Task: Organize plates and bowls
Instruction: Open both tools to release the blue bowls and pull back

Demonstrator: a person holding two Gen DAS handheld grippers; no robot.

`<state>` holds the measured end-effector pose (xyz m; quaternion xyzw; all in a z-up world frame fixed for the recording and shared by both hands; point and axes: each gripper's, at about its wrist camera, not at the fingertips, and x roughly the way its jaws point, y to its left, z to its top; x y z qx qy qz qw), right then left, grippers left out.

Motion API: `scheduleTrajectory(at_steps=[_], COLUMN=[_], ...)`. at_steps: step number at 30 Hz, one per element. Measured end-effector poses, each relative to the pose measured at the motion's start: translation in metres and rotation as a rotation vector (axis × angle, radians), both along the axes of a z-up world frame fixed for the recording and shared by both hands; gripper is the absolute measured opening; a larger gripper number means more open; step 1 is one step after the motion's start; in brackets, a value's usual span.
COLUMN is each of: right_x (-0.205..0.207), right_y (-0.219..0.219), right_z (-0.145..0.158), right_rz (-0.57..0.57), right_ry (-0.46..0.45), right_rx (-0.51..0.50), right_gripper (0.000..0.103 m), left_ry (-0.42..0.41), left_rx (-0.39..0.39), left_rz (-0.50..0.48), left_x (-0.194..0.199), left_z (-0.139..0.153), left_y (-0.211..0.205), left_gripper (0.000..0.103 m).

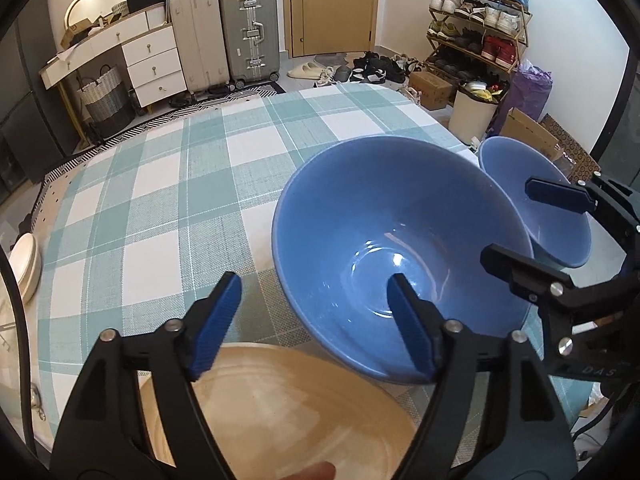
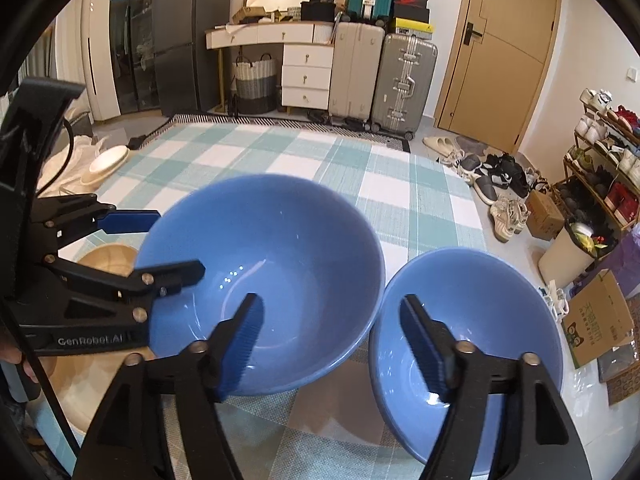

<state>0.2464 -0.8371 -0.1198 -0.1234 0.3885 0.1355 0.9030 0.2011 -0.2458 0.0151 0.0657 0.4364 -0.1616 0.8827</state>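
Checked cloth in teal and white covers the table, which fills the middle of the room and carries all the dishes near its front edge.

Biggest of them is the large blue bowl, standing upright on the cloth. Just to its left and nearer the person lies a tan plate, flat, with pale rings on its face. On the bowl's other side sits a small blue bowl, also upright, its rim close against the big one; whether the two rims touch I cannot tell.

The left gripper stands with its jaws wide apart. One blue pad hangs over the far rim of the plate, the other is inside the near wall of the large bowl. Neither pad presses on anything that I can see.

The right gripper is spread wide as well. Its left pad sits over the inside of the large bowl and its right pad over the inside of the small bowl, so the two neighbouring rims lie in the gap between them. Nothing is clamped.

Both grippers point down at a slant and sit side by side, the left one showing at the edge of the right wrist view.
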Motion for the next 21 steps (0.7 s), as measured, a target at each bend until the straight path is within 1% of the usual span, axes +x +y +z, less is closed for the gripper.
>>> scheduleTrajectory(at_steps=[4,6,9,13,16,21], right_x=[-0.002,-0.003,-0.005,-0.008,-0.011,-0.020], right_y=[-0.002,-0.003,-0.007,-0.016,-0.022,-0.033], right_z=[0.008,0.009,0.014,0.021,0.027,0.038], right_rz=[-0.002,-0.005,-0.012,-0.024,-0.029,0.000], right_ry=[-0.015,-0.018,-0.029,-0.035,-0.038,-0.055], right_rx=[0.008,0.012,0.025,0.059,0.076,0.118], right_gripper=[0.085,0.091,0.095,0.098,0.099,0.102], left_ry=[-0.011,-0.018,-0.027,-0.033,-0.034,-0.042], left_rx=[-0.015,-0.018,-0.019,-0.027,-0.046,-0.060], left_rz=[-0.005,-0.007,-0.012,-0.011,-0.012,-0.020], left_x=[-0.005,-0.007,-0.013,-0.022,-0.028,-0.039], left_z=[0.009,0.013,0.019,0.027,0.033,0.041], left_y=[0.001,0.001,-0.002,-0.004,-0.005,-0.009], left_gripper=[0.076,0.078,0.080,0.081,0.084,0.085])
